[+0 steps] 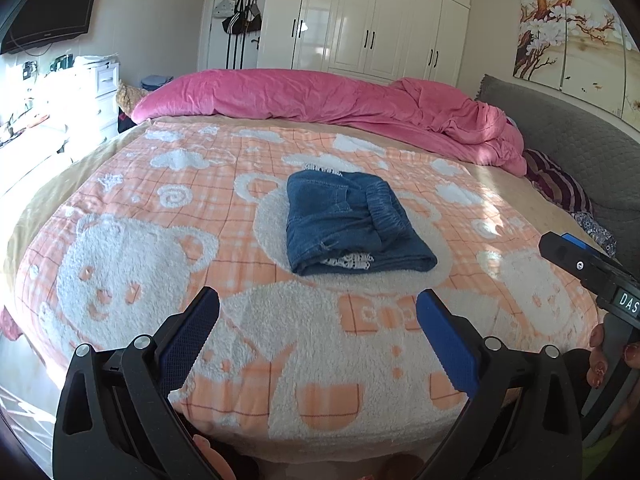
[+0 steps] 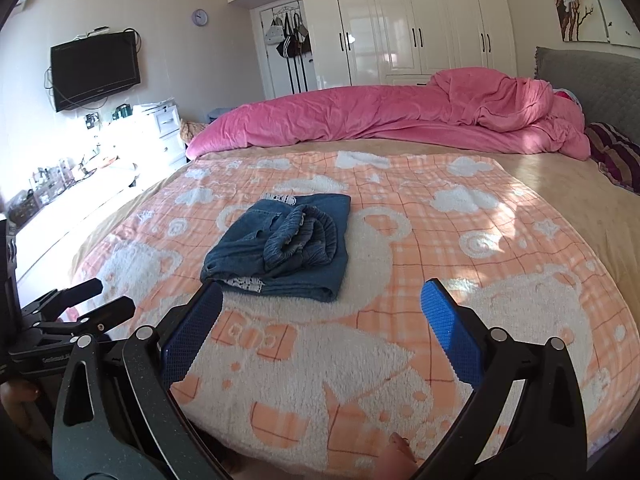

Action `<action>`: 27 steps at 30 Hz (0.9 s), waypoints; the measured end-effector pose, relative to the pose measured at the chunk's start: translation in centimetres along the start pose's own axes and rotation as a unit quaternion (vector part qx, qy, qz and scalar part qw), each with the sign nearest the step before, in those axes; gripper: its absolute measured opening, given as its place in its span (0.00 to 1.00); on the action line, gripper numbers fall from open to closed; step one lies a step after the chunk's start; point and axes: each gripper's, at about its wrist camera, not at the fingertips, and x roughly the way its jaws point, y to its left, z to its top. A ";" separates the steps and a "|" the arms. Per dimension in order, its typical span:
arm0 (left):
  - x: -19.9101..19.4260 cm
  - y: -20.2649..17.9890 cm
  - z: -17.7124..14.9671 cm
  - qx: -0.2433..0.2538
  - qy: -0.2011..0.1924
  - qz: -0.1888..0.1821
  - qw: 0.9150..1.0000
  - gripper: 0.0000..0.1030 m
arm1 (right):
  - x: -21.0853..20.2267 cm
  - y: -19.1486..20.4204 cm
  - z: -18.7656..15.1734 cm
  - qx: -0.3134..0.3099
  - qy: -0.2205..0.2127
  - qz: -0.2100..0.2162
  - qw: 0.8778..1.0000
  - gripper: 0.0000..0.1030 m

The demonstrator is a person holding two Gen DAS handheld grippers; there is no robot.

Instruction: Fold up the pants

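A pair of blue denim pants [image 1: 352,224] lies folded into a compact bundle in the middle of the bed, elastic waistband on top and a bit of white lace showing at its near edge. In the right wrist view the same pants [image 2: 284,246] sit ahead and to the left. My left gripper [image 1: 318,306] is open, hanging above the near part of the blanket with nothing between its blue pads. My right gripper [image 2: 322,300] is open wide too, empty, short of the bundle. The right gripper's body [image 1: 588,268] shows at the left view's right edge.
An orange-and-white bear-pattern blanket [image 1: 160,240] covers the bed. A pink duvet [image 1: 340,100] is bunched along the far side, and striped pillows [image 1: 560,184] lean on a grey headboard. White wardrobes, a wall television [image 2: 96,68] and a cluttered white dresser stand beyond.
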 end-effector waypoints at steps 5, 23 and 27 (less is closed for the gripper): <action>0.6 0.2 -1.0 -0.005 0.013 0.002 1.000 0.96 | 0.8 -0.2 -1.4 0.003 0.021 -0.010 1.000 0.91; 2.4 0.0 -3.7 -0.004 0.039 -0.001 0.999 0.96 | 2.5 -0.2 -4.5 0.002 0.054 -0.030 0.998 0.91; 2.6 -0.1 -3.8 -0.004 0.041 -0.001 0.999 0.96 | 2.6 -0.1 -5.4 -0.004 0.058 -0.038 0.998 0.91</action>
